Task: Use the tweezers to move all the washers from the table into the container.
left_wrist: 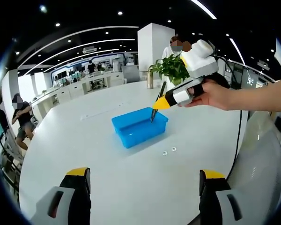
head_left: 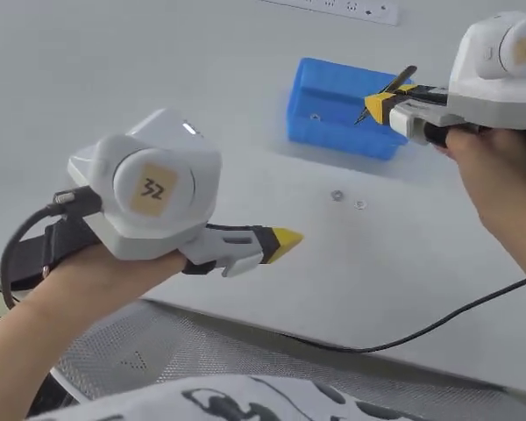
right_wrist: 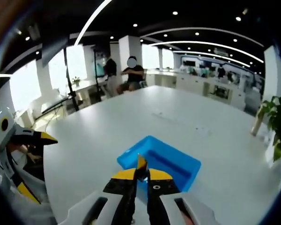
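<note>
**Washers [head_left: 337, 196], small flat rings of silver metal: two left to fetch, tweezers over the container**

Your right gripper [head_left: 381, 107] has its jaws pressed together on the slim dark metal tweezers [head_left: 387, 91], which slant down from it. The tips hang above the blue rectangular plastic container [head_left: 333, 132], inside its rim. Whether they pinch a washer at this moment is too small to tell.

On the container floor, just to your left of the tweezer tips, sits one small ring-like speck [head_left: 315, 117]. It looks like a washer already delivered, though it is tiny.

Two washers lie on the bare white table [head_left: 421, 263], nearer to you than the tweezer tips and outside the container's near wall. They sit close beside each other without touching. The left gripper view shows the same pair in front of the container.

Your left gripper [head_left: 283, 239] is held well back from the tweezers, on your side of the table. Its jaws are spread wide and hold nothing.

By this reckoning the job is partly done. At least one washer seems to be in, and two plainly remain. Each of those will need you to bring the tips down toward you, pinch, lift, and carry back over the rim.
</note>
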Demonstrator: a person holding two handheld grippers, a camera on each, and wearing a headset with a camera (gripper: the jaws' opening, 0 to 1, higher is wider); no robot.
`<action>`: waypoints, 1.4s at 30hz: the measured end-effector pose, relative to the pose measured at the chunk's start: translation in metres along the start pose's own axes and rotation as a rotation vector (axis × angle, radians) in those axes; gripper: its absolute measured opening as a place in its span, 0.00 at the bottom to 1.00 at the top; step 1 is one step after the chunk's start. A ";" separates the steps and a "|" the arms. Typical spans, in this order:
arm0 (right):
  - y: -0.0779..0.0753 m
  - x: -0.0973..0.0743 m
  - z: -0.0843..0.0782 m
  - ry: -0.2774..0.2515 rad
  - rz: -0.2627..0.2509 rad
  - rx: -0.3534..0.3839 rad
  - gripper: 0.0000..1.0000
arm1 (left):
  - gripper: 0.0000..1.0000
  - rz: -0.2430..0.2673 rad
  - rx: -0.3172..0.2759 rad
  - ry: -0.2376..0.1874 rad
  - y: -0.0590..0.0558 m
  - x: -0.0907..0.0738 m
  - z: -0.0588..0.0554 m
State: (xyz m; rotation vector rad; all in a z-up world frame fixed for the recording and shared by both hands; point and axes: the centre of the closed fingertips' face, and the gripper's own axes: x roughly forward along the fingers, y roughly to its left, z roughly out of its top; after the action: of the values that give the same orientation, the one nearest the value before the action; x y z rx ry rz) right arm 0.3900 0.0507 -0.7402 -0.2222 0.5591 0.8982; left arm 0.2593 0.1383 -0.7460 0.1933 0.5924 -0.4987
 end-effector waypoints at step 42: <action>0.043 0.009 -0.079 0.202 0.094 -0.003 0.04 | 0.98 -0.007 0.012 0.014 0.002 0.003 -0.004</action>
State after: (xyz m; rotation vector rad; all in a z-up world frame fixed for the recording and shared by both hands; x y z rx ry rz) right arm 0.3314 0.0506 -0.8087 -0.2936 0.7598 0.9739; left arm 0.2603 0.1400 -0.7509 0.2063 0.6045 -0.5075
